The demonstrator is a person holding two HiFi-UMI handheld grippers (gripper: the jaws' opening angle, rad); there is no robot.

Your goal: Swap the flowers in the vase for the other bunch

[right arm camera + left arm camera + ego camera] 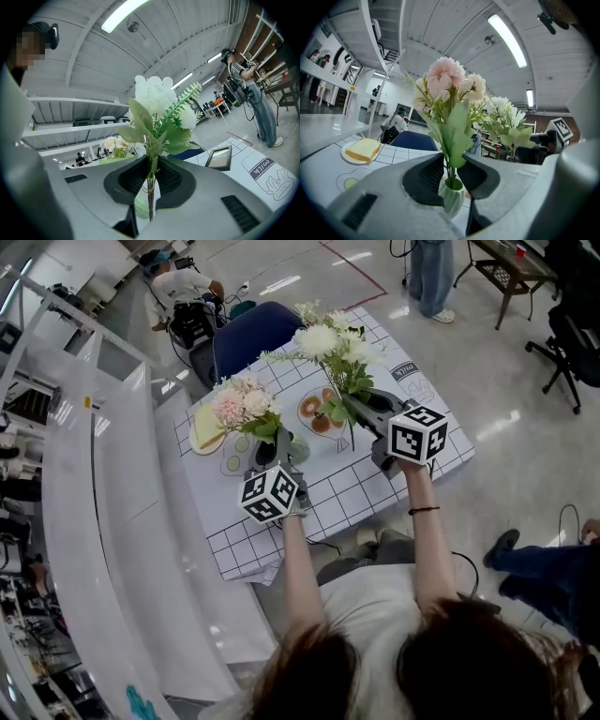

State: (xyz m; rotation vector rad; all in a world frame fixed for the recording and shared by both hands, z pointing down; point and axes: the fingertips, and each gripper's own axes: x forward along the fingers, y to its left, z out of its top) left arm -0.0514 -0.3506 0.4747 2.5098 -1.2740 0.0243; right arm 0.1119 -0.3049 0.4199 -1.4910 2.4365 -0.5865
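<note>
A pink bunch (242, 407) (445, 82) stands in a small pale green ribbed vase (452, 197) on the table. My left gripper (270, 448) (452, 169) is shut on its stems just above the vase mouth. To the right, a white bunch (328, 341) (157, 101) hangs above the table. My right gripper (361, 411) (151, 180) is shut on its thin stems, whose ends hang free below the jaws. The pink bunch (116, 144) shows behind it in the right gripper view.
The table wears a white gridded cloth (375, 486). On it sit a plate with a yellow slice (208, 430) (361, 150) and a plate of food (319, 413). A blue chair (253, 334) stands at the far edge. A white counter (103, 521) runs along the left.
</note>
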